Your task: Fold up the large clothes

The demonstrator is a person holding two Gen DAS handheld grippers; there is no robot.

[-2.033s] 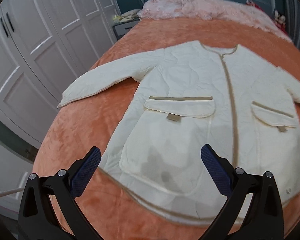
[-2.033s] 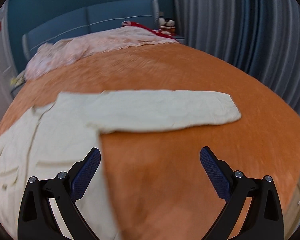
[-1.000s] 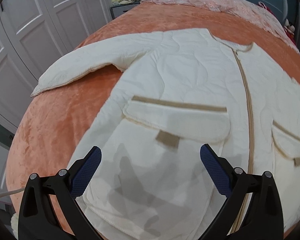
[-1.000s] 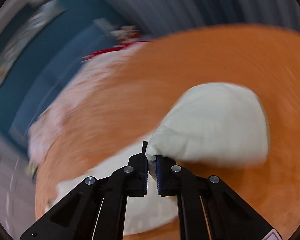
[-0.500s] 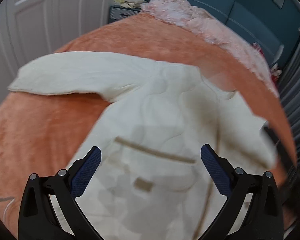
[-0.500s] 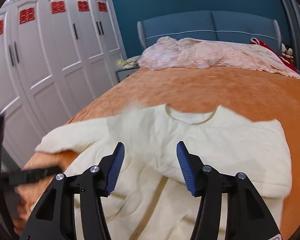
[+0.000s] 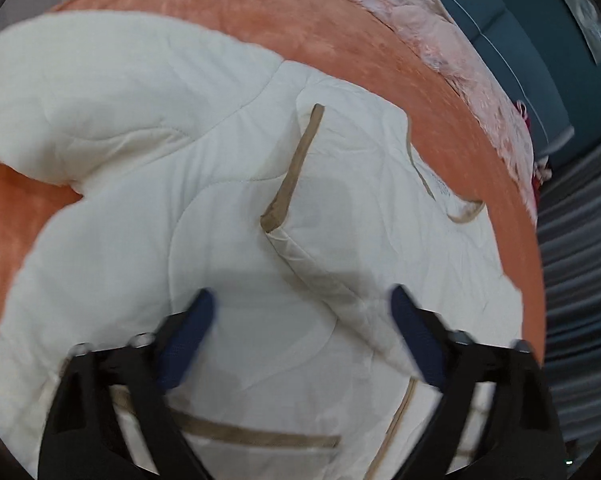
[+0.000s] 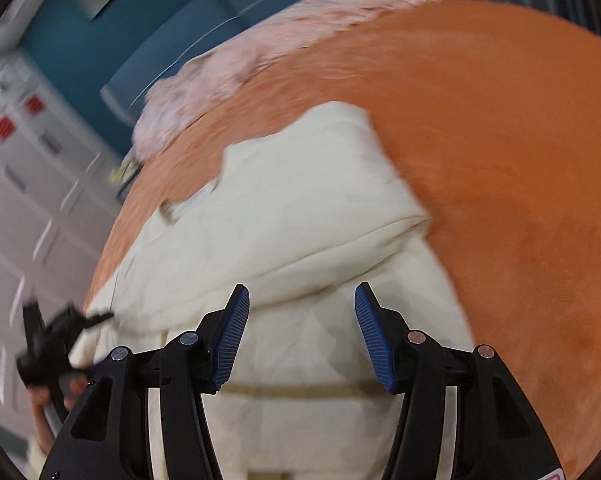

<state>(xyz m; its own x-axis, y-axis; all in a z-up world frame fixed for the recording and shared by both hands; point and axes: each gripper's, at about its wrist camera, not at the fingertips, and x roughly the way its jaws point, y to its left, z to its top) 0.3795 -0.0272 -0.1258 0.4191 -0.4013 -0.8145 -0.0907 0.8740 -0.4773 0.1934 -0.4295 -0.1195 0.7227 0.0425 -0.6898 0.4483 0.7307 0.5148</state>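
While closing: my left gripper [image 7: 300, 332] hovers over the quilted jacket [image 7: 228, 208], pads bare.
Right gripper [image 8: 301, 332]: parted, empty.
Jacket: spread on orange bedspread [image 8: 500, 140]; soft, puffy, probably light.
Hold: near sleeve fold [image 8: 320, 208], pinching its edge.

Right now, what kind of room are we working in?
Most likely a bedroom. The cream quilted jacket lies on a bed with an orange plush blanket, a blue padded headboard stands behind it, and white wardrobe doors line one wall.
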